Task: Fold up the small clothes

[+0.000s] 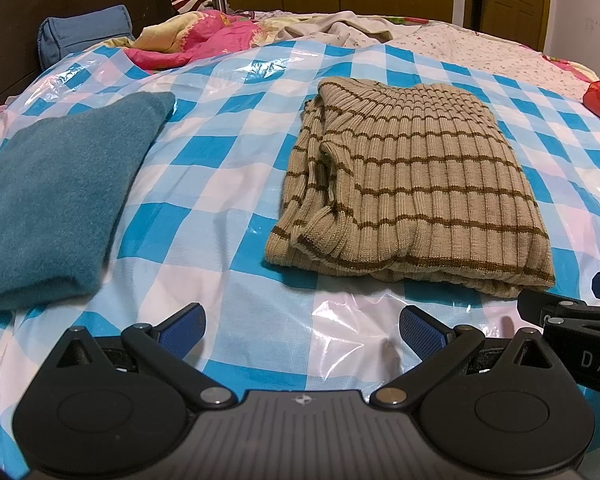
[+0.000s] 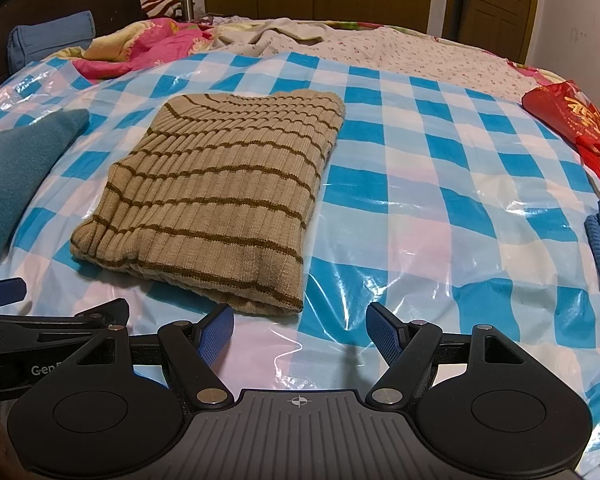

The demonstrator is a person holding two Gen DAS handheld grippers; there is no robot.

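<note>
Folded striped sweater [image 1: 412, 184] on checked sheet [image 1: 228, 208], ahead of both spread grippers, untouched

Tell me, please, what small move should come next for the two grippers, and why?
Probably move the left gripper onto the near-left edge of the folded tan ribbed sweater with brown stripes, where layers and a cuff stick out unevenly. Both it and the right gripper are open, empty and short of it.

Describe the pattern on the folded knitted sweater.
Beige ribbed sweater with thin brown horizontal stripes; clearest in the right wrist view.
</note>
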